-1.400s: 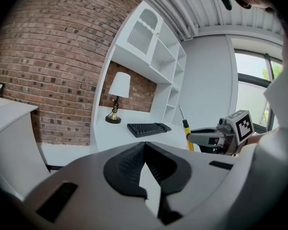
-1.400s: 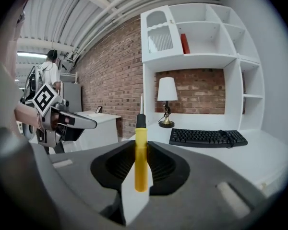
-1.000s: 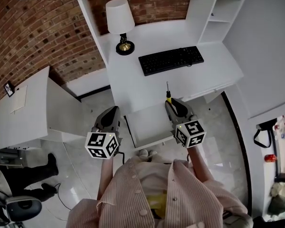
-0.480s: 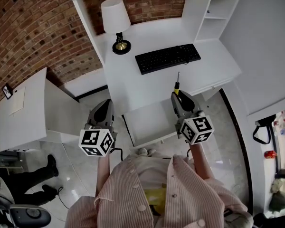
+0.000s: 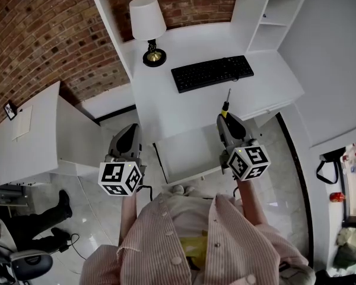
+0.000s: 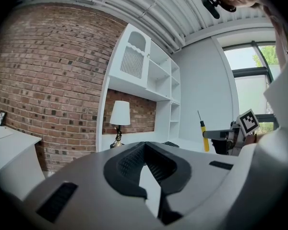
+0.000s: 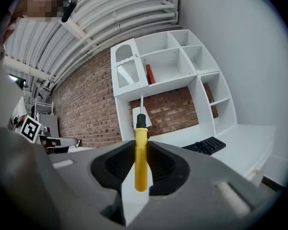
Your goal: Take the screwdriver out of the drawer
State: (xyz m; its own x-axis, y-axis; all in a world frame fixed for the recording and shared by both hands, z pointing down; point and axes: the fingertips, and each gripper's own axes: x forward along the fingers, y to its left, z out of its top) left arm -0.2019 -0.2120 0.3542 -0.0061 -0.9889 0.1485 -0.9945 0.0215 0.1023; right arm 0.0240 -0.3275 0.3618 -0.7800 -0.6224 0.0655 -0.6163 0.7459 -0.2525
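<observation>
The screwdriver (image 5: 225, 106) has a yellow handle and a thin metal shaft; it is upright in the air above the desk's front edge. My right gripper (image 5: 227, 119) is shut on the handle. In the right gripper view the screwdriver (image 7: 140, 152) stands straight up between the jaws of my right gripper (image 7: 140, 150). The open white drawer (image 5: 184, 154) lies below and left of it, and its inside looks bare. My left gripper (image 5: 130, 134) hovers left of the drawer, over the floor. Its jaws meet with nothing between them in the left gripper view (image 6: 145, 145), where the screwdriver (image 6: 203, 137) also shows at the right.
On the white desk (image 5: 166, 103) lie a black keyboard (image 5: 212, 73) and a white lamp (image 5: 148, 25). White shelves (image 5: 267, 16) rise at the desk's right. A low white cabinet (image 5: 29, 135) stands to the left, by the brick wall (image 5: 41, 40).
My right gripper has risen and moved to the right with the screwdriver, away from the drawer. My left gripper has risen a little.
</observation>
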